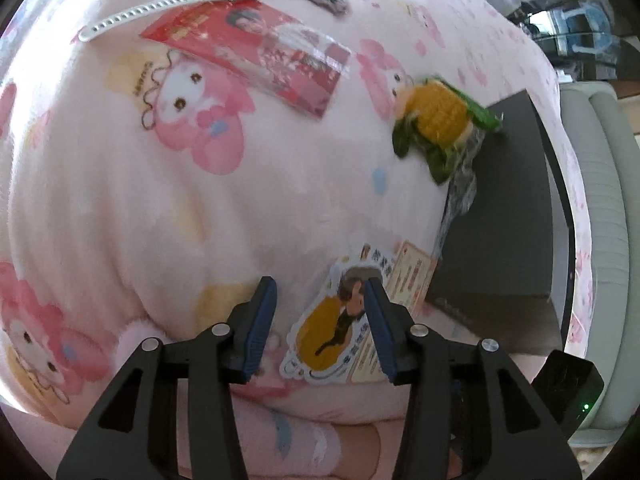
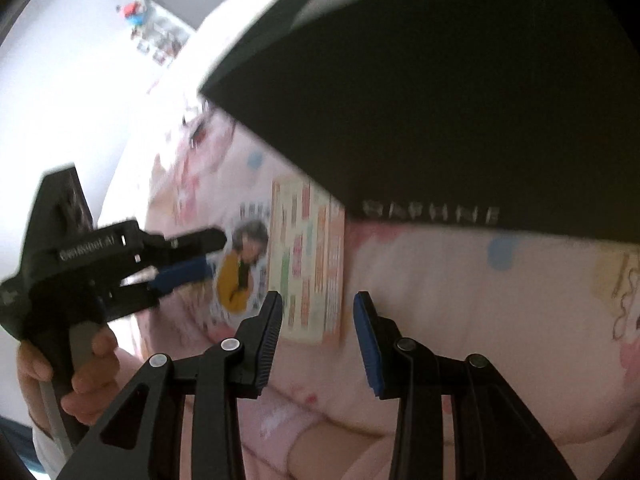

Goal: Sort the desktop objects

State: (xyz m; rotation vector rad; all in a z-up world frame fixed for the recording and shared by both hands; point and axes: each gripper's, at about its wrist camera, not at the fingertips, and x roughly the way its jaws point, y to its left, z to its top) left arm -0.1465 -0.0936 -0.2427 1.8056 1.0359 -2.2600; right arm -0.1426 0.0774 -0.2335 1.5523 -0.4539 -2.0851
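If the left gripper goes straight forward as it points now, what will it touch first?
Most likely the die-cut sticker lying on the pink blanket; the left gripper is open just above it, though depth is unclear.

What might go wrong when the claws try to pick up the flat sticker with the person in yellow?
1. The die-cut sticker of a figure in yellow lies flat on the fluffy pink cartoon blanket, so the left gripper, jaws open around it, may pinch blanket too.
2. It overlaps the pale printed card; both might lift together.
3. The right gripper hovers open nearby; the two could bump.
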